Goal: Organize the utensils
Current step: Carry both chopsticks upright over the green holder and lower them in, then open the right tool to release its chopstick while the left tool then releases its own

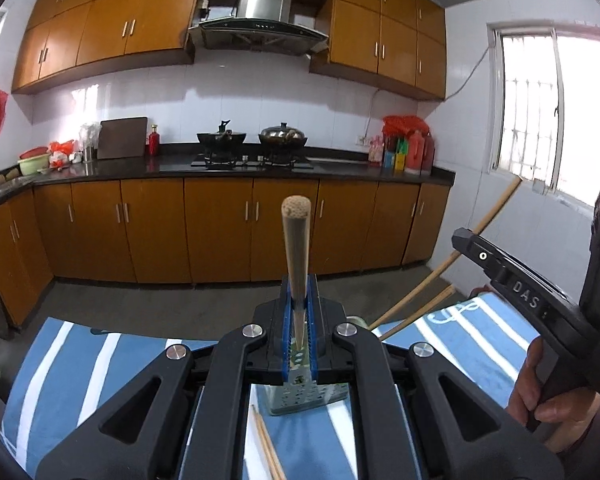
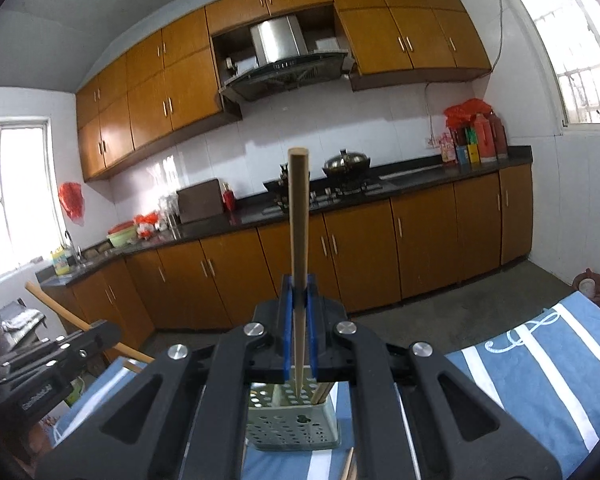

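The left tool (image 1: 299,296) clamps one chopstick (image 1: 296,248) pointing forward above the perforated holder (image 1: 300,396). The right tool (image 2: 299,296) grips another chopstick (image 2: 299,240) over that holder (image 2: 292,428), which stands on the striped tabletop (image 2: 540,380).

holder (image 1: 308,398) base behind gripper frame, loose chopsticks (image 1: 266,448) cut off

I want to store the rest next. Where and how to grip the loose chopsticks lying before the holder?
Grip the chopsticks mid-shaft, from above, tongs across their length: they lie flat on the cloth, thin and long, close to the holder.
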{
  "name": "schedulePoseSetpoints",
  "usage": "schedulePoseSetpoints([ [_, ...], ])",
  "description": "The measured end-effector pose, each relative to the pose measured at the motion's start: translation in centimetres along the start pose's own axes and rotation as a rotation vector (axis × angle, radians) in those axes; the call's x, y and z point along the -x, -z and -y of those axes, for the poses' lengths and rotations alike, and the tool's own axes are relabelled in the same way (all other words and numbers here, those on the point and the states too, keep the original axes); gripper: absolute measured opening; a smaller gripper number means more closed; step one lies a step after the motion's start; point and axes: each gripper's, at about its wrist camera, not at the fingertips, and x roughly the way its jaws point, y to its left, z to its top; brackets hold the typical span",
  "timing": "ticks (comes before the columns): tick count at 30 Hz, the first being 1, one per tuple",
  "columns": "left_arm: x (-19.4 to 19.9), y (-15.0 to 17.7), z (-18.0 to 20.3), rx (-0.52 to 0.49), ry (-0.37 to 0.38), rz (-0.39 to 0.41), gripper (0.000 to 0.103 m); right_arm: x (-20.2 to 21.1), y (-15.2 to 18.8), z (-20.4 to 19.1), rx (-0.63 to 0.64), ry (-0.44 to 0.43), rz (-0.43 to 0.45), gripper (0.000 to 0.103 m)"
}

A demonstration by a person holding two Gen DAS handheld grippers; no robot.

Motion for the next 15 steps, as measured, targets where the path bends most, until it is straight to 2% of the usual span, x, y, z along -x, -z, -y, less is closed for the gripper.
schedulePoseSetpoints([
  [7,-2.4,1.3,-0.7,0.02,0.002,-0.053,0.007,-2.6,1.6,0.0,0.005,-0.002,-0.048,0.008],
  [15,-2.8,1.0,-1.0,0.067,0.031,-0.052,0.007,-3.5,2.3,-0.3,0.011,-0.014,-0.089,0.012],
])
